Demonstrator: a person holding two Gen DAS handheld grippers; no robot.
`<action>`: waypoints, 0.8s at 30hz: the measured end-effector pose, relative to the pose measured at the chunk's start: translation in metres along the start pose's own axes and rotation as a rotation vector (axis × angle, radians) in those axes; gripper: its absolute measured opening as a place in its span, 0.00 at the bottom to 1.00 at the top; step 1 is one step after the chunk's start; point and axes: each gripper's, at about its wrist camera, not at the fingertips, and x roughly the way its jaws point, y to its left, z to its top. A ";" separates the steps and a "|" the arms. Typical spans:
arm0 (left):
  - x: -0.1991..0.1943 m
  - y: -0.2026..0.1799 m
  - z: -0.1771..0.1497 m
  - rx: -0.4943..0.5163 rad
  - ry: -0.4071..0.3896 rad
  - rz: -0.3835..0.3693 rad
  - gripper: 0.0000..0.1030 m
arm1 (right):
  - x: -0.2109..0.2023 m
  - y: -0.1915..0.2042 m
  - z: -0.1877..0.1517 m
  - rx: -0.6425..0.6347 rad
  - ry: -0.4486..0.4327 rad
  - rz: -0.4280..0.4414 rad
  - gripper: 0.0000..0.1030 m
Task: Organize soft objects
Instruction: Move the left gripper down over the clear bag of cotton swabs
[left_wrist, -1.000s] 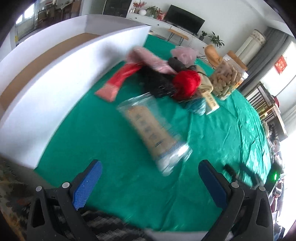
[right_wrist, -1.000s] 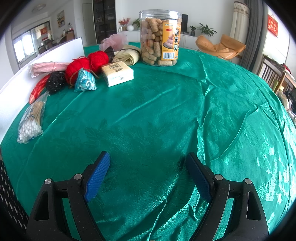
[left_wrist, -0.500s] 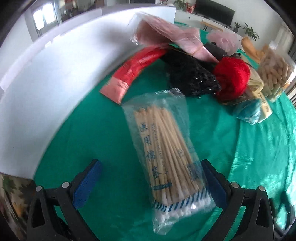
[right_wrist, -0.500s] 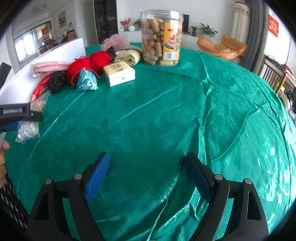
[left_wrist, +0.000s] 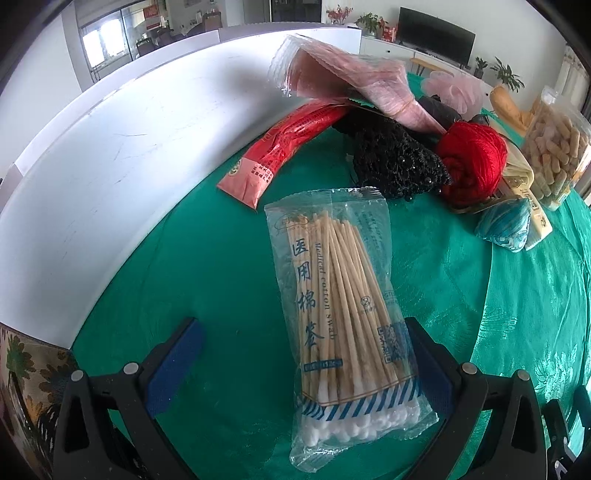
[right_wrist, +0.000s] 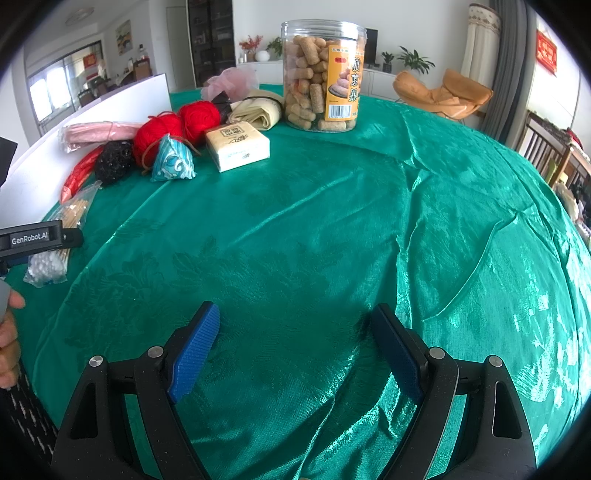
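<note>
While your left gripper (left_wrist: 299, 360) stands wide open, its blue-padded fingers (left_wrist: 173, 363) straddle the near end of the clear plastic packet of wooden-stemmed cotton swabs (left_wrist: 343, 299), which lies flat on the green satin tablecloth (left_wrist: 207, 266). One pad sits just beside the packet's right edge; the other stands well apart on its left. Nothing is gripped yet.

Judge the packet light, with a slick, crinkly film that may slide between the pads. The bundled stems give it stiffness along its length, though the loose wrapper at either end will simply crumple. Take hold across the stem bundle, just beyond the white cotton tips, not on the empty film margin.

Beyond the packet's far end lie a flat red foil sachet (left_wrist: 284, 147), a black beaded pouch (left_wrist: 395, 166), a red ball of yarn (left_wrist: 472, 162) and a pink cellophane-wrapped bundle (left_wrist: 351, 81). To the packet's right sits a small teal patterned fabric sachet (left_wrist: 504, 225). A white foam board wall (left_wrist: 110, 155) curves along the packet's left.

Your right gripper (right_wrist: 295, 349) hangs open and empty over bare tablecloth, well apart from the packet.
</note>
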 end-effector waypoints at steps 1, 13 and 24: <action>-0.003 0.002 -0.003 -0.001 -0.002 0.001 1.00 | 0.000 0.000 0.000 0.000 0.000 0.000 0.84; -0.010 0.005 -0.014 0.007 -0.014 -0.003 1.00 | 0.000 0.000 0.000 0.000 0.000 0.000 0.84; -0.006 0.003 -0.005 0.020 0.013 -0.014 1.00 | 0.000 0.000 -0.001 0.000 0.000 0.000 0.84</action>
